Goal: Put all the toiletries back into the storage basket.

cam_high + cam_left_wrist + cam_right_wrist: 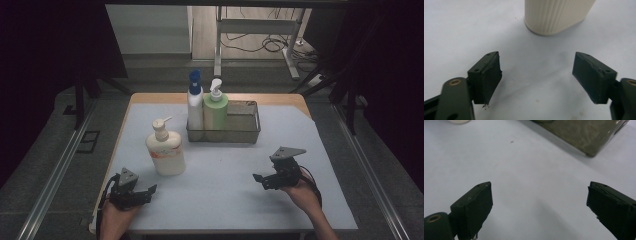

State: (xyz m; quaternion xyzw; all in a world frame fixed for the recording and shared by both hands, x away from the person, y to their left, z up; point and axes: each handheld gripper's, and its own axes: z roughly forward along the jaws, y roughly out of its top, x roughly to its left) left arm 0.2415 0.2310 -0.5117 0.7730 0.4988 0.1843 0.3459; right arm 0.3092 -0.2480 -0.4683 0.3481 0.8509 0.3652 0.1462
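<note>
Left gripper (150, 190) jaws wide, nothing between; cream pump bottle (165, 148) upright just ahead, apart. Right gripper (258, 178) jaws wide, empty, over white mat (225, 175); mesh basket (245, 131) ahead, well apart.

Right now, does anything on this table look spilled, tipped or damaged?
Mostly tidy. The cream pump bottle stands upright outside the mesh basket, apart from the two bottles inside. The left gripper has a frayed pad edge.

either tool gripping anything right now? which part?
Nothing held. Left tool and right tool both stand open over bare table; the cream pump bottle stands untouched ahead of the left.
</note>
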